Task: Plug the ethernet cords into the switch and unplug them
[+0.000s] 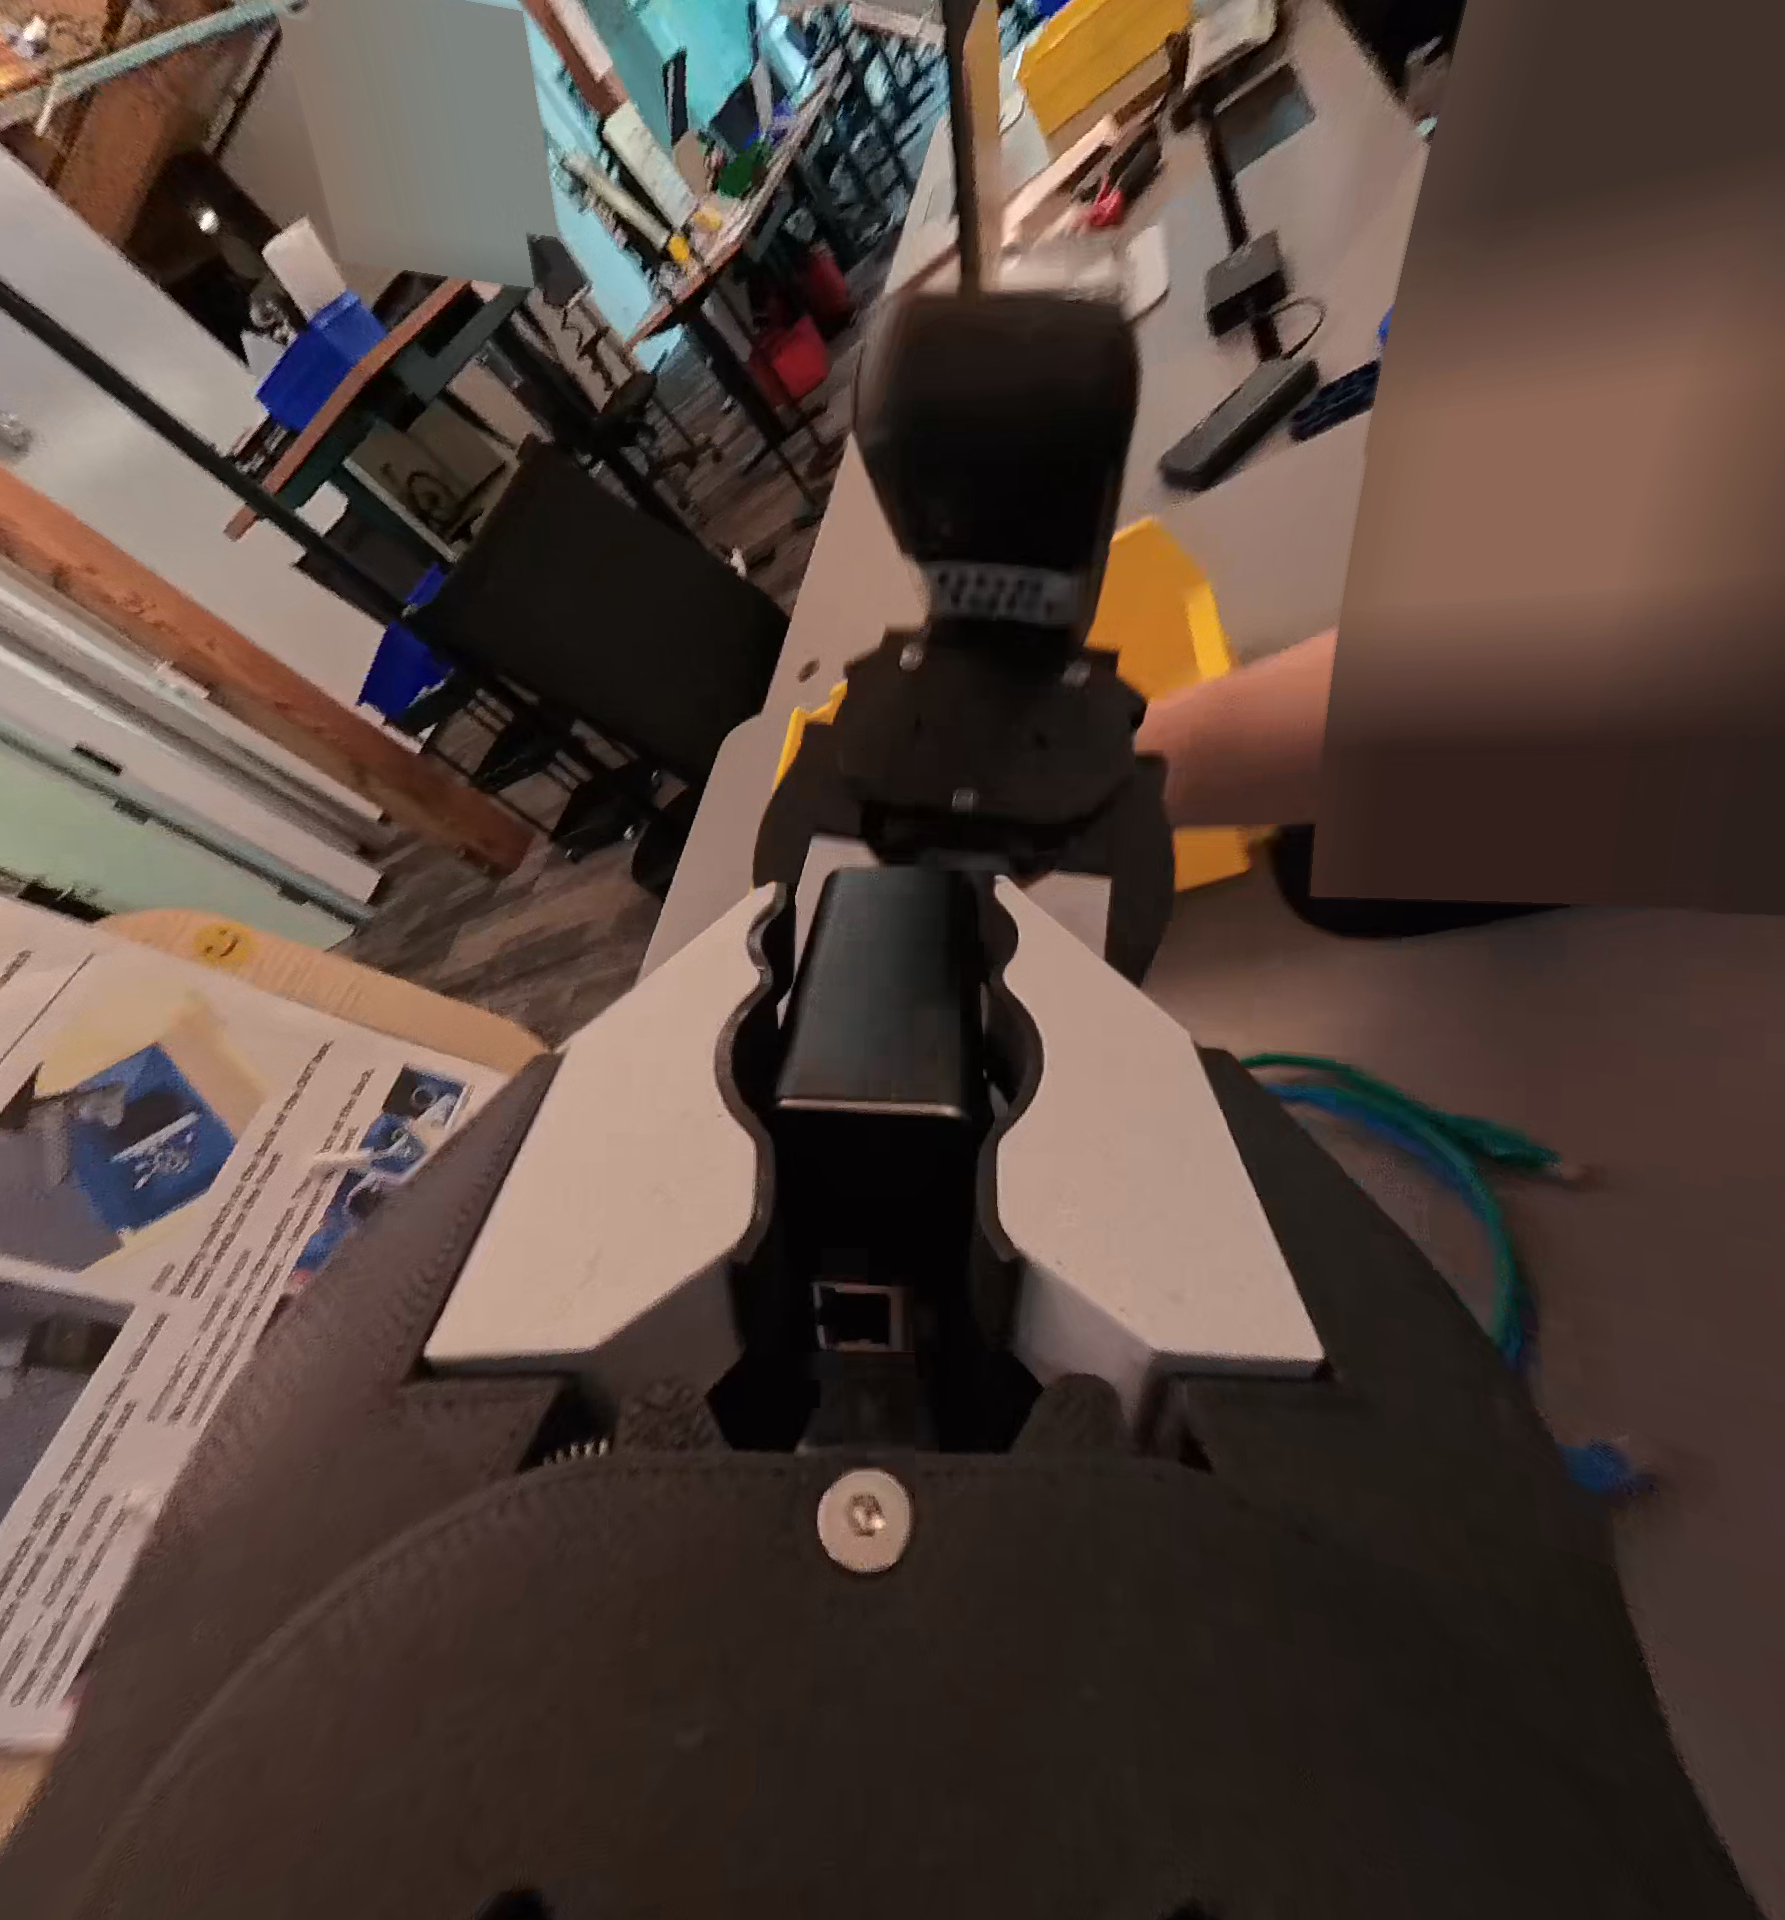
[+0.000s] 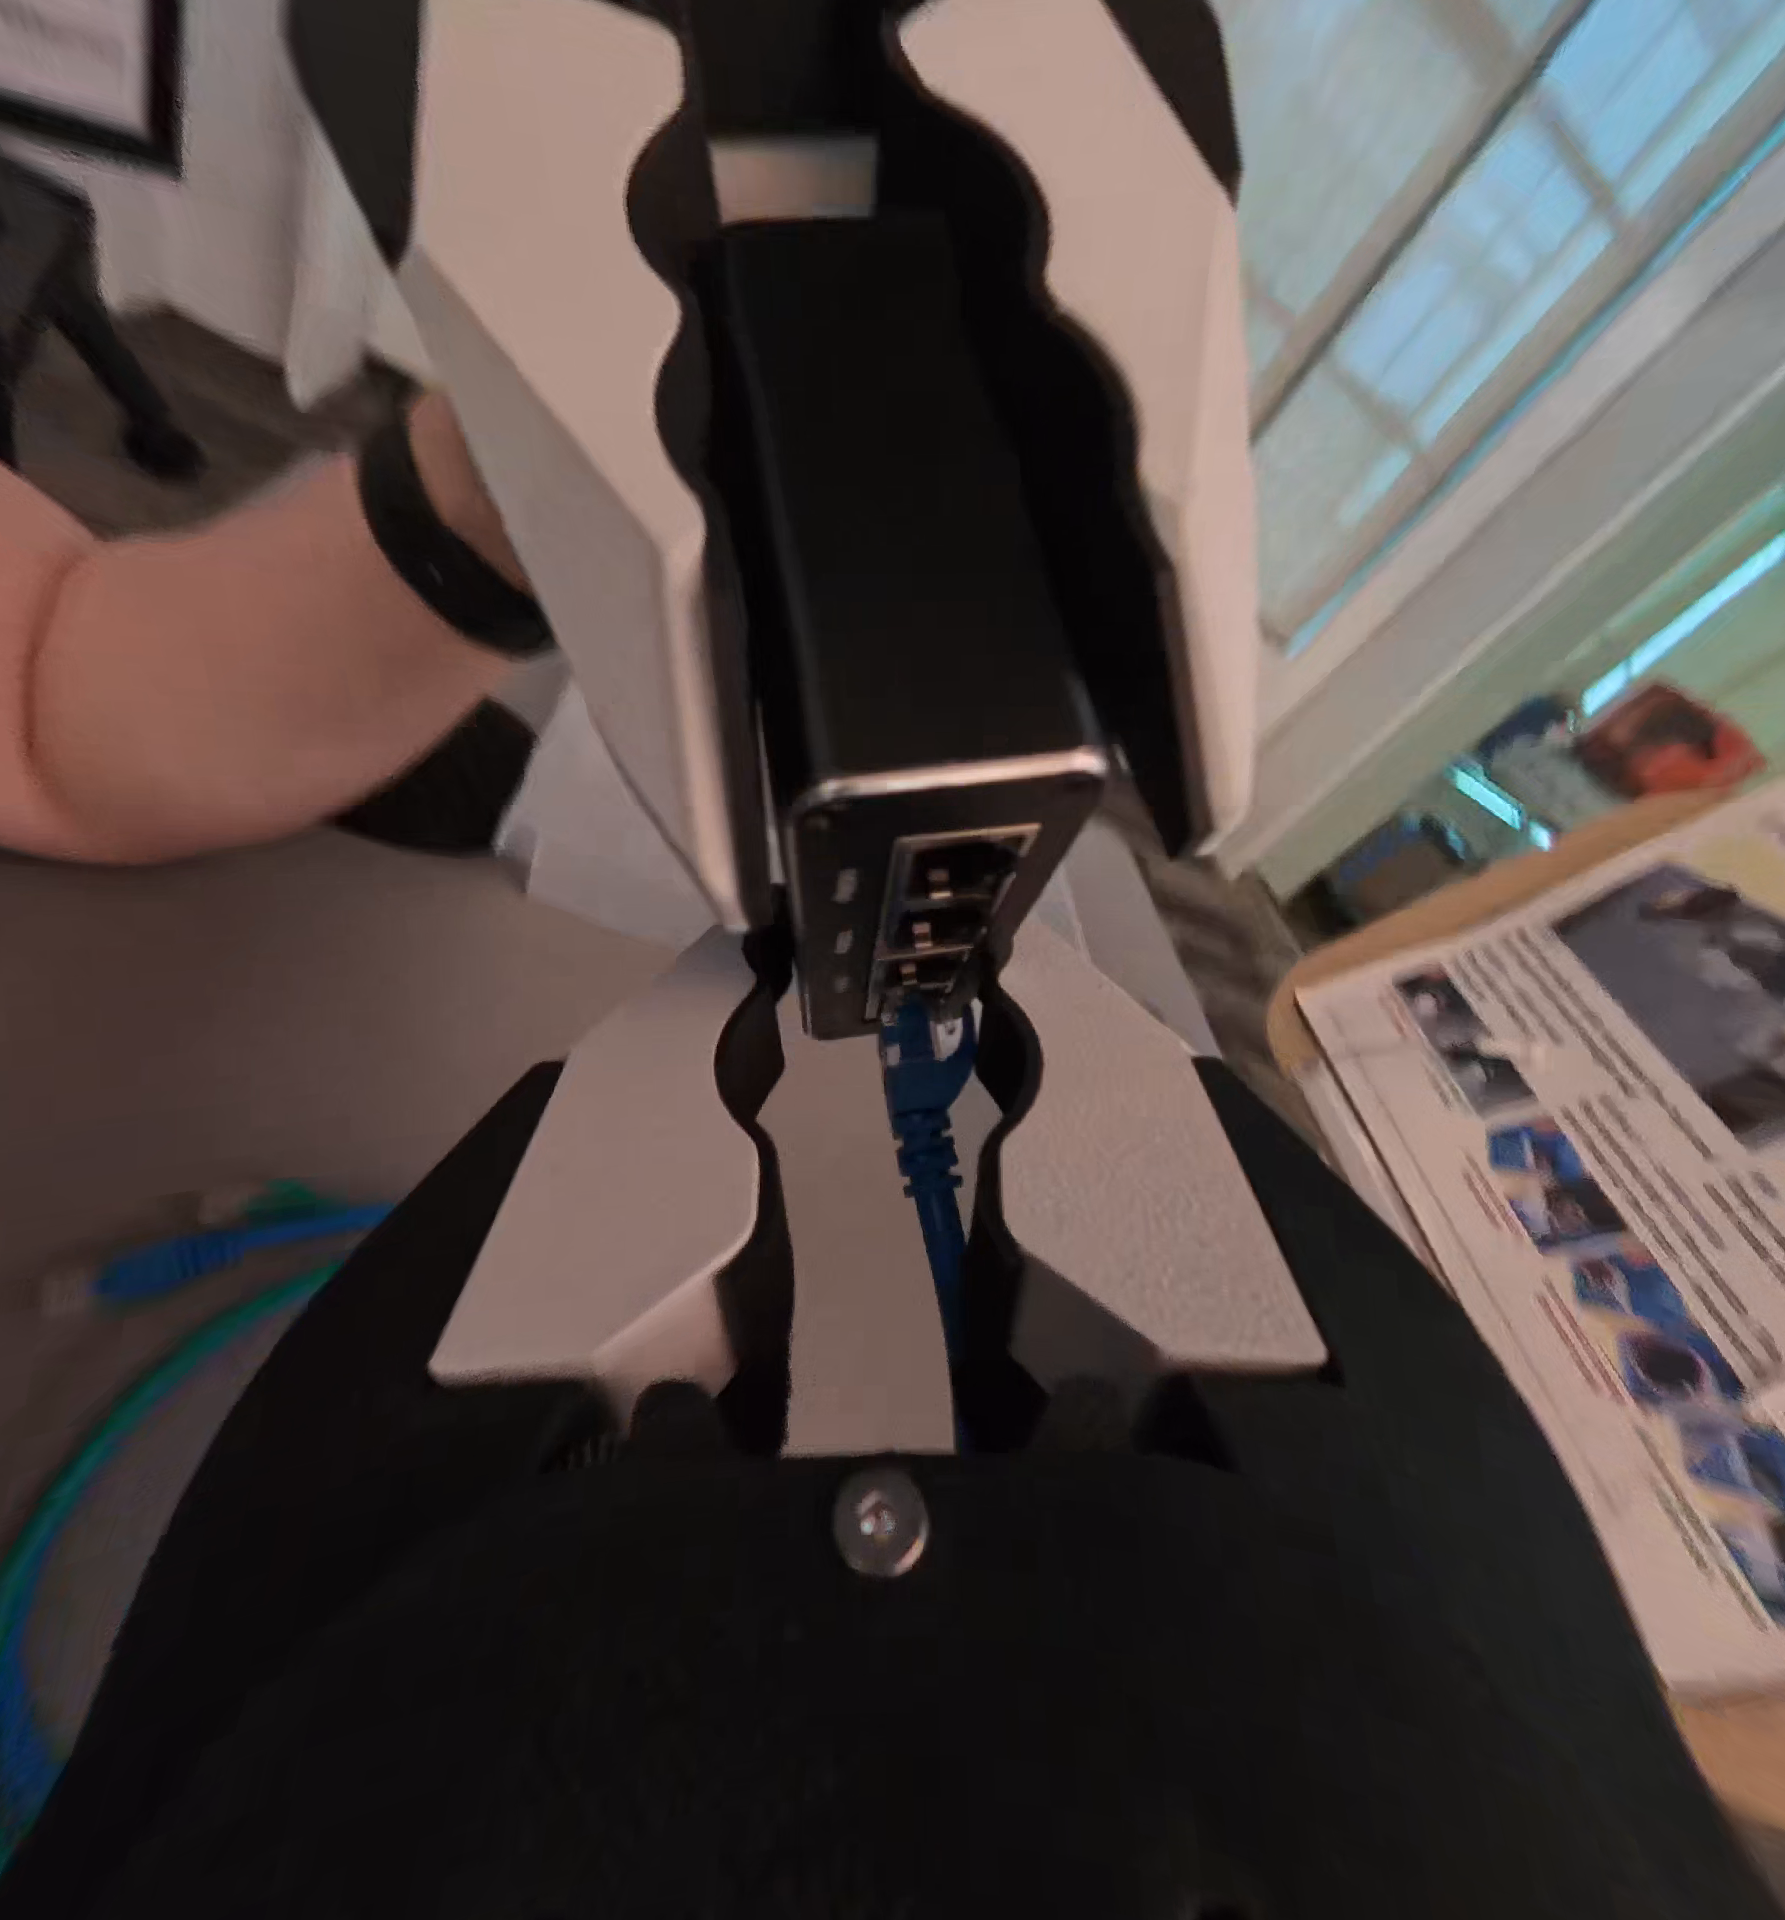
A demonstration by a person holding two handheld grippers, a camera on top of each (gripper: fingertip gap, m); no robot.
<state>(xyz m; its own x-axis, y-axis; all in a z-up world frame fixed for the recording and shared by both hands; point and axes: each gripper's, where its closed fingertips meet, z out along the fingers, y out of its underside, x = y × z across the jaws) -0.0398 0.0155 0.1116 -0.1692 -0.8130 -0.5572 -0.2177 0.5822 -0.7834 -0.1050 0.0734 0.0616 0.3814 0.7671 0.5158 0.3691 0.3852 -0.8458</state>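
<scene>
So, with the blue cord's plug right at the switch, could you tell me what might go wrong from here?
1. The blue cord meets the lowest port of the switch slightly askew; pushing now might jam the plug or bend its clip.
2. The left gripper holds the switch in mid-air, so a hard push from the right gripper could slide it through the fingers.
3. The loose green cord on the table lies nearby and could snag.
</scene>
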